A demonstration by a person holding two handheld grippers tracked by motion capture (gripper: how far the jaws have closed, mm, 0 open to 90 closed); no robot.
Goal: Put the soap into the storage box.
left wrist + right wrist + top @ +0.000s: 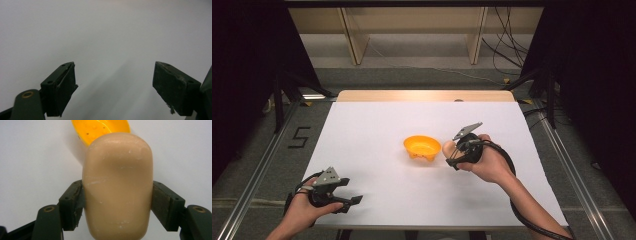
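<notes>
An orange bowl (421, 147) sits near the middle of the white table (377, 125). My right gripper (450, 154) hovers just to the right of it, shut on a tan, rounded bar-shaped object (447, 147). In the right gripper view the tan object (118, 185) sits squeezed between both pads, with the bowl's rim (100, 130) just beyond it. My left gripper (353, 196) rests near the table's front left edge, open. In the left gripper view its fingers (62, 87) stand wide apart over bare white surface.
The white table's far edge shows a wooden strip (427, 96). Metal rails (257, 170) run along both sides on the floor. Wooden shelf legs (354, 40) and cables (507, 45) lie beyond the table.
</notes>
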